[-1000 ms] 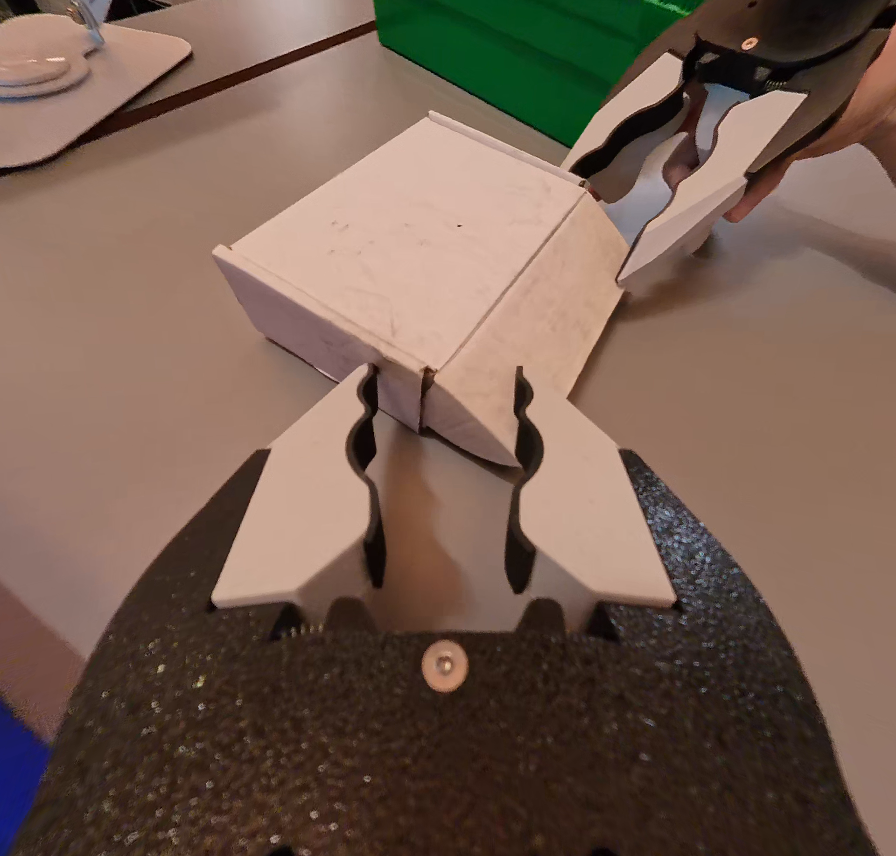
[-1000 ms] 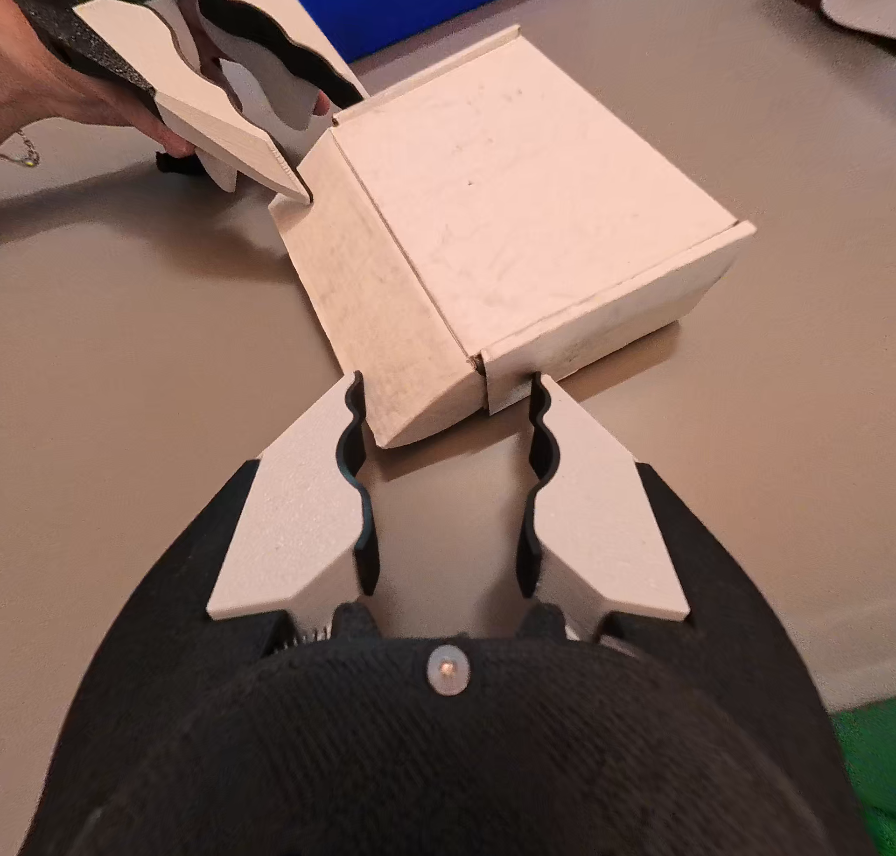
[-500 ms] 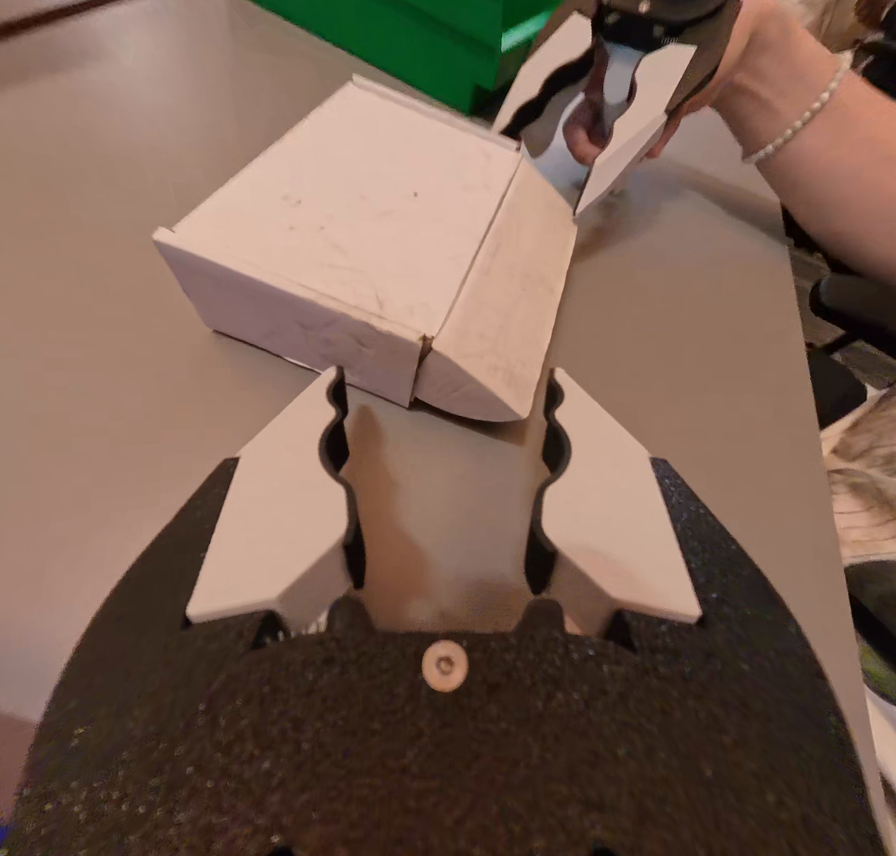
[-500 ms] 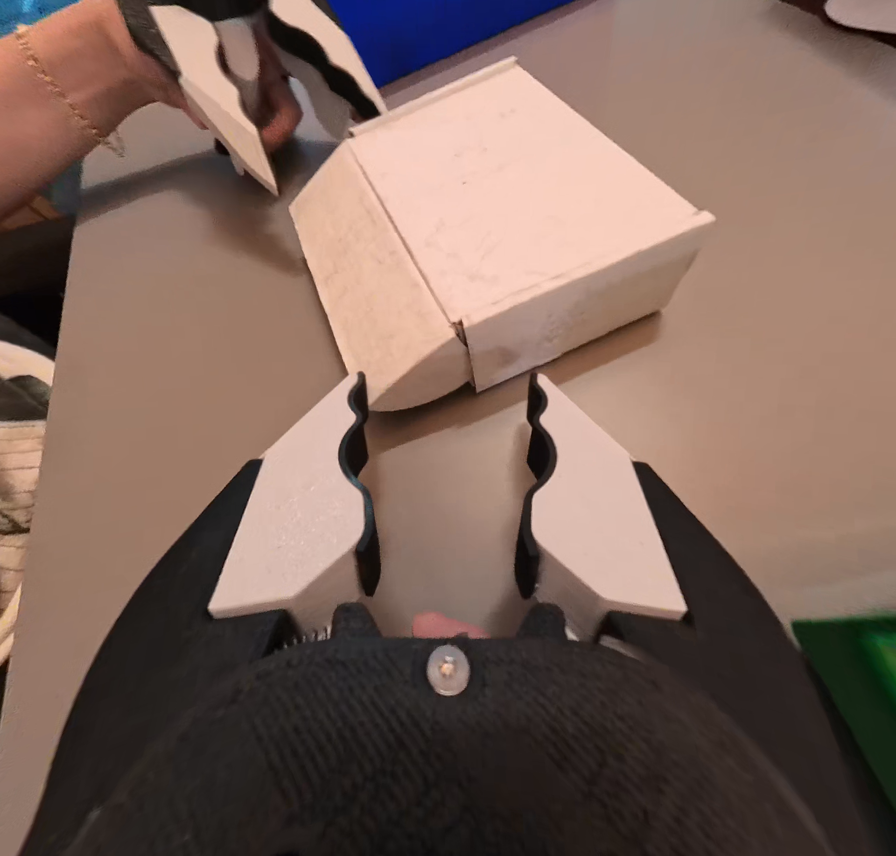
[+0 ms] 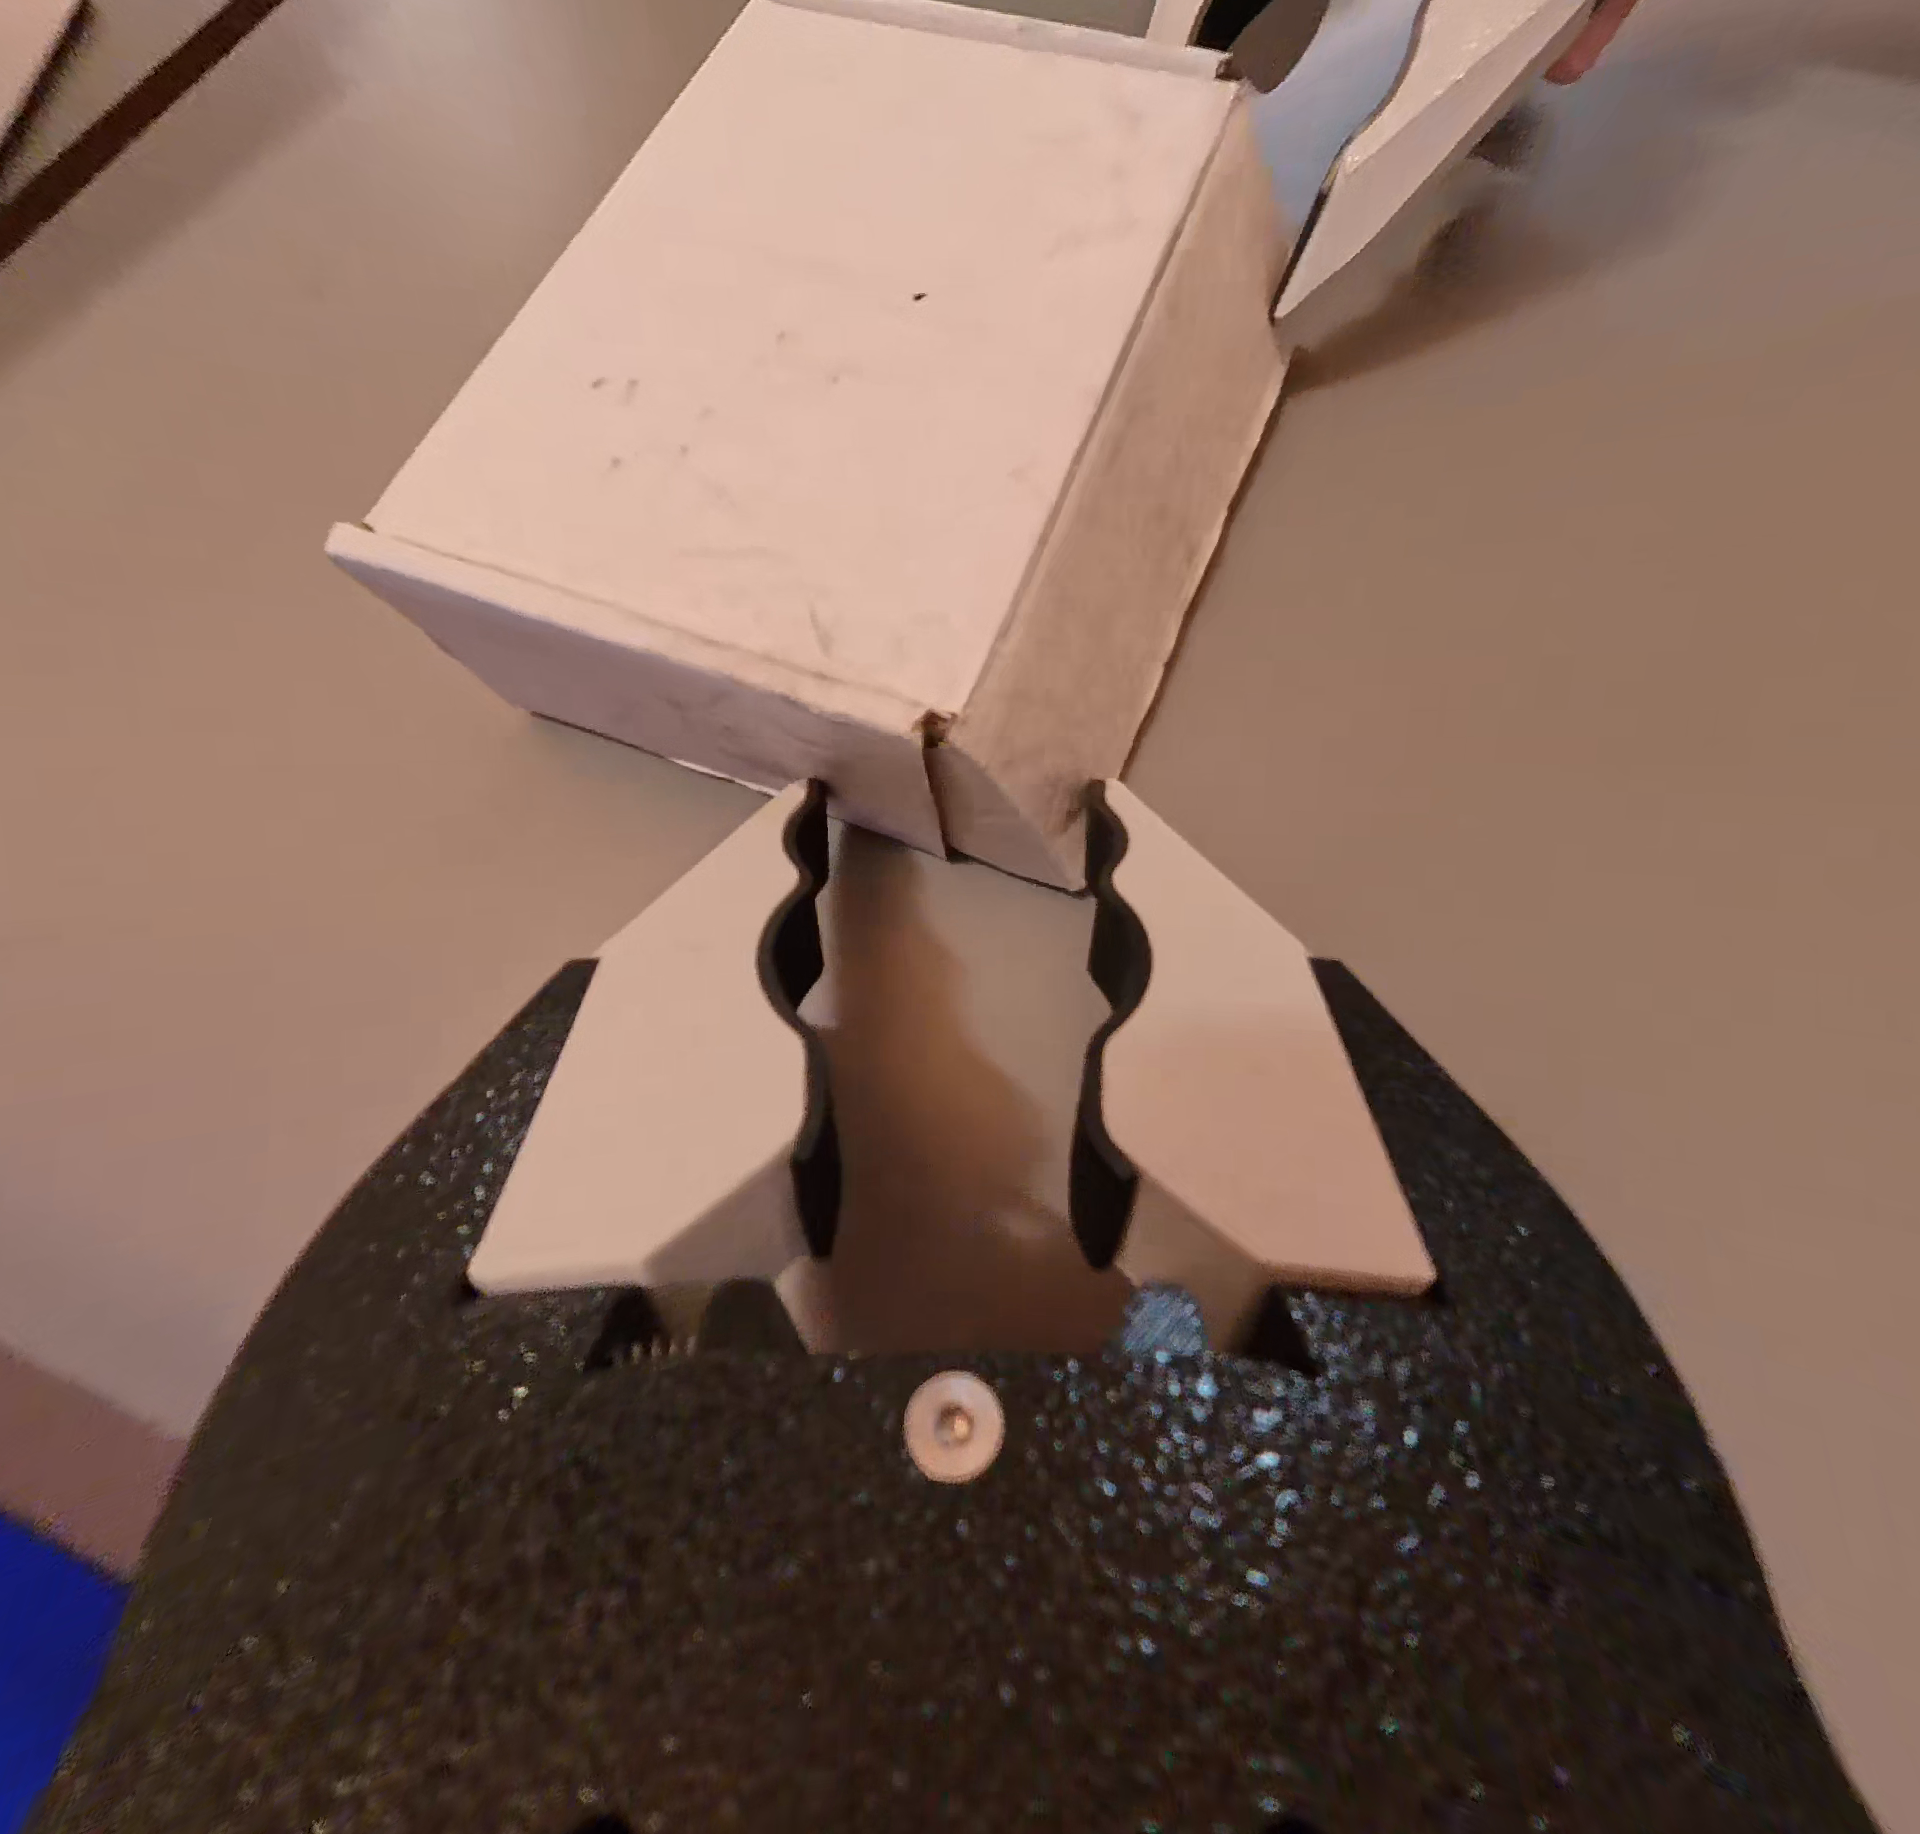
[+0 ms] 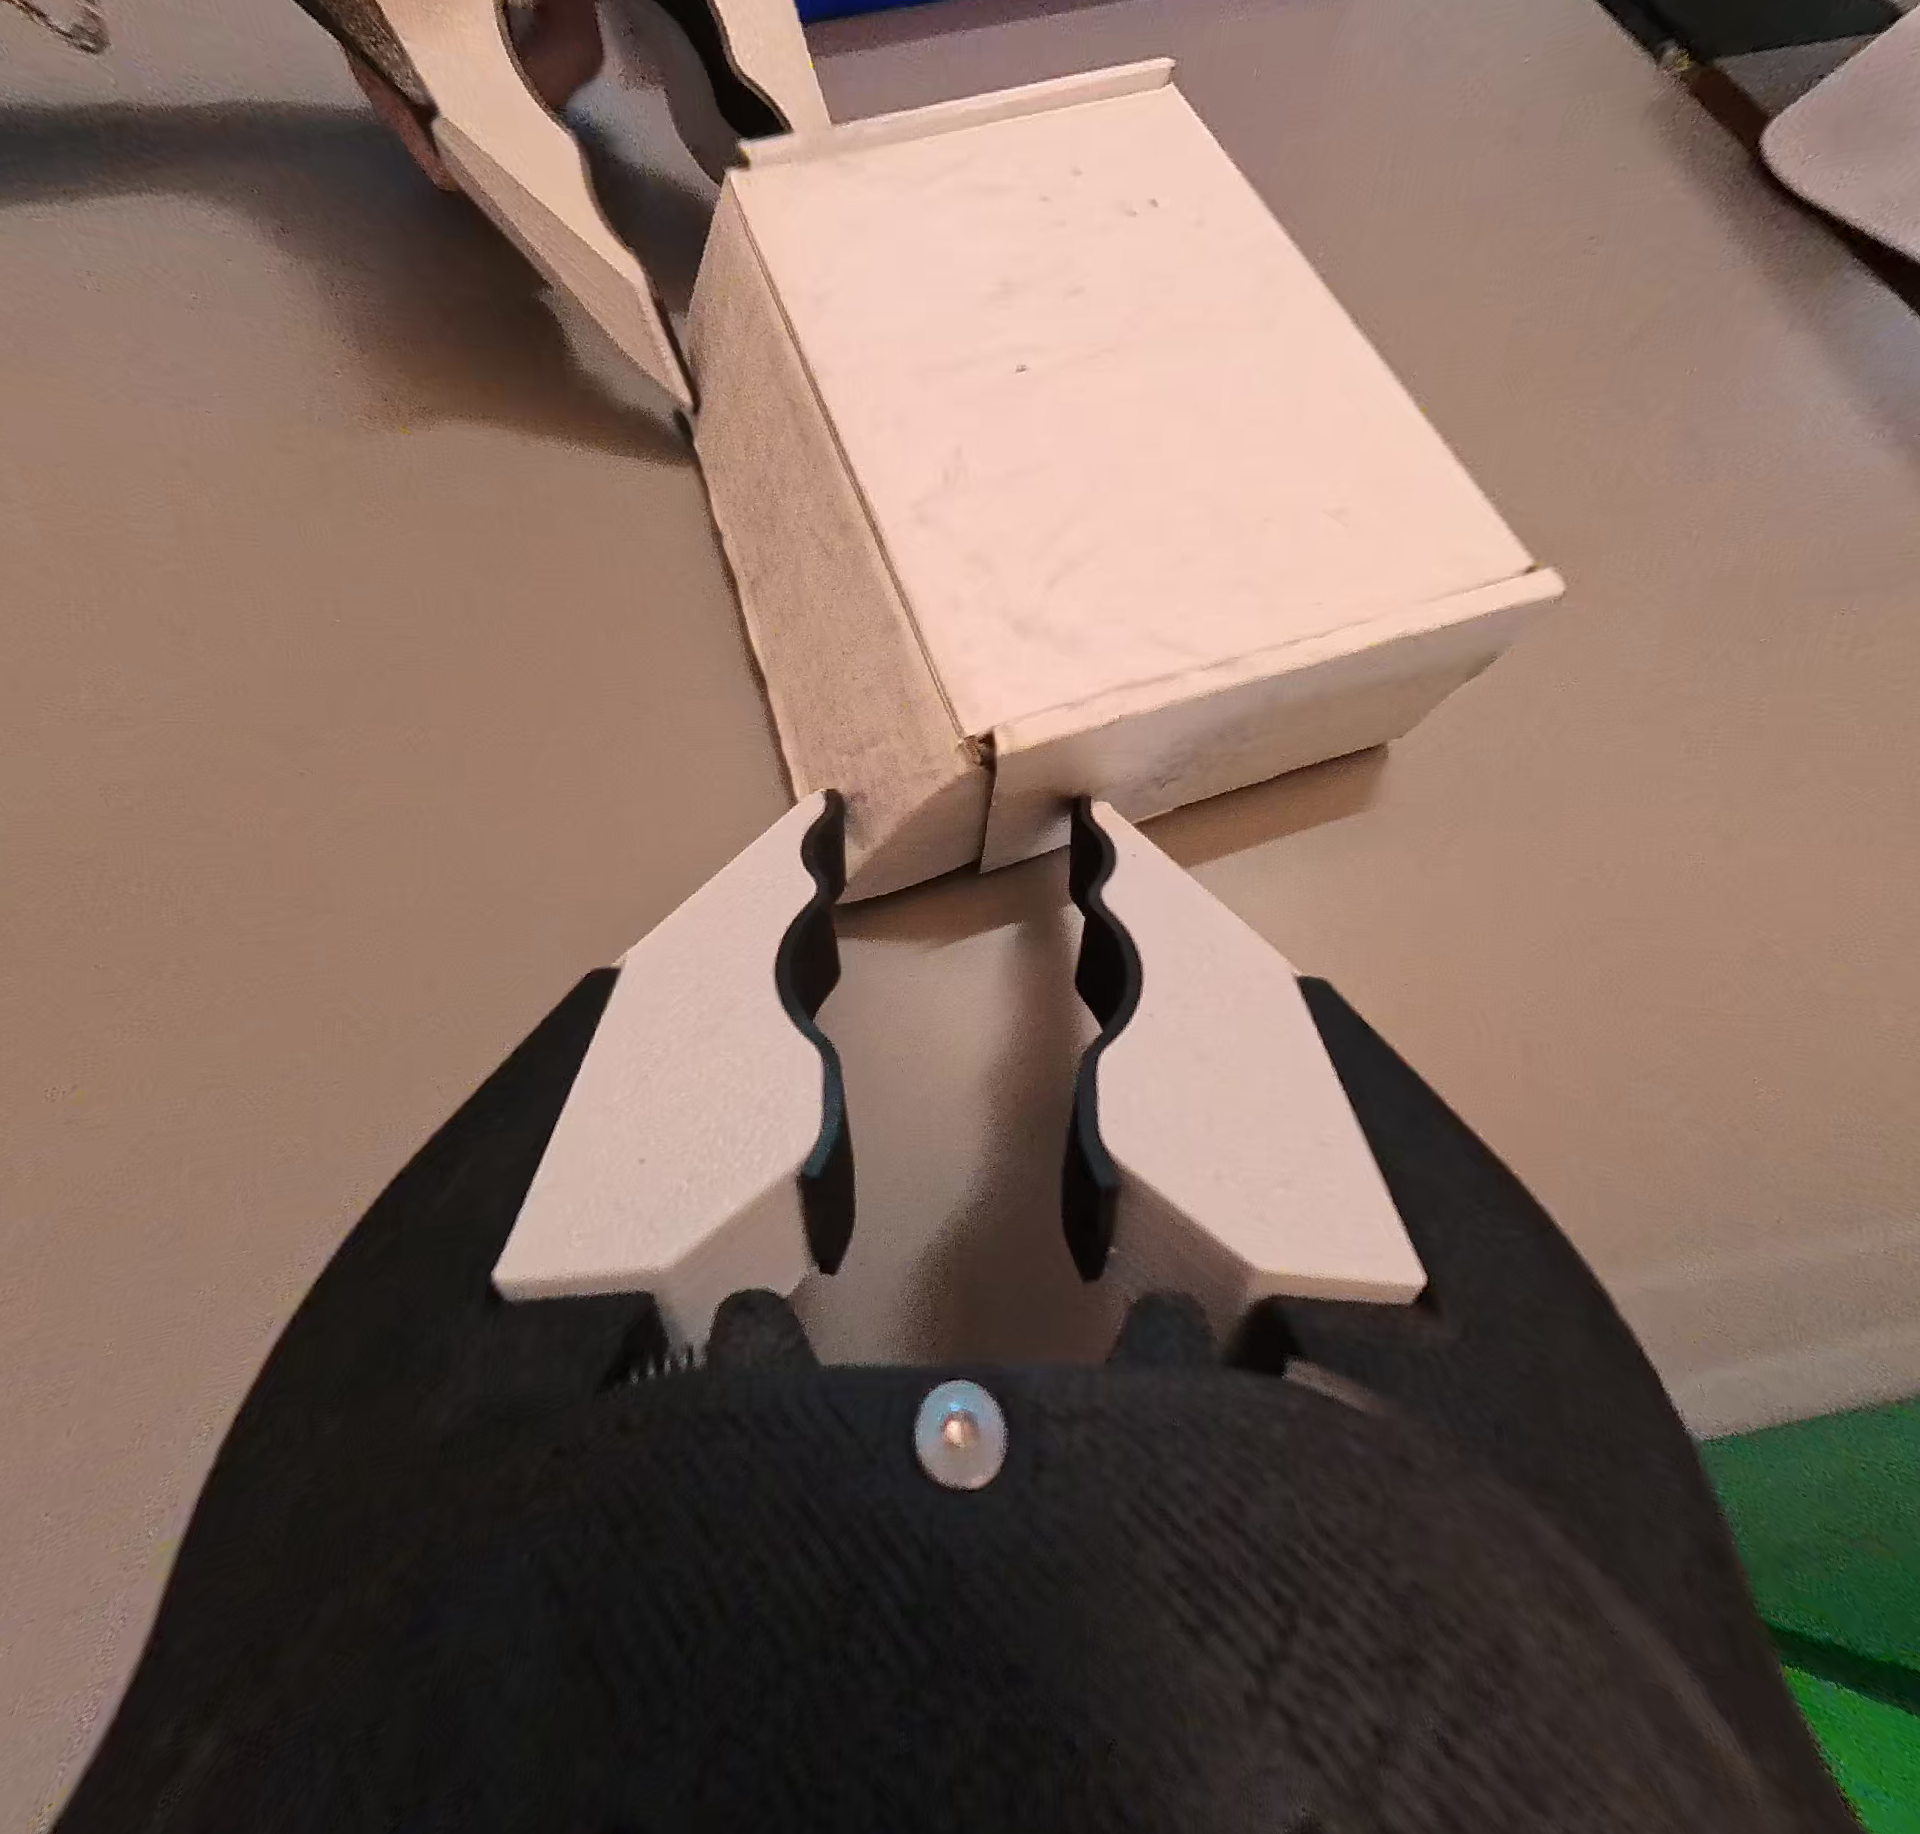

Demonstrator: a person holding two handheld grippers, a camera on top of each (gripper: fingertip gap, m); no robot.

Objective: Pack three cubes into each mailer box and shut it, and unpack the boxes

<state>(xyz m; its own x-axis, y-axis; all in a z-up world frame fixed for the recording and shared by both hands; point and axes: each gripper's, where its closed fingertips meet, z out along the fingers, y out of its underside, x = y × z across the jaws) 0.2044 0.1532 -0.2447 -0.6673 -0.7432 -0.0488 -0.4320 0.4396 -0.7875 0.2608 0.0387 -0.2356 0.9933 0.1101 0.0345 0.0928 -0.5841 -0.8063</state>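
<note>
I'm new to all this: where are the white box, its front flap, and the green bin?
box (image 5: 831, 350), left wrist view, lid top.
flap (image 6: 821, 558), right wrist view, flap middle.
bin (image 6: 1829, 1535), right wrist view, corner.

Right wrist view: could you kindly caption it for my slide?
Open right gripper and left gripper bracket a white mailer box's front flap.

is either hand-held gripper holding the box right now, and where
Nothing is held. Both the left hand-held gripper and the right hand-held gripper are open, each at one end of the box front flap.
</note>
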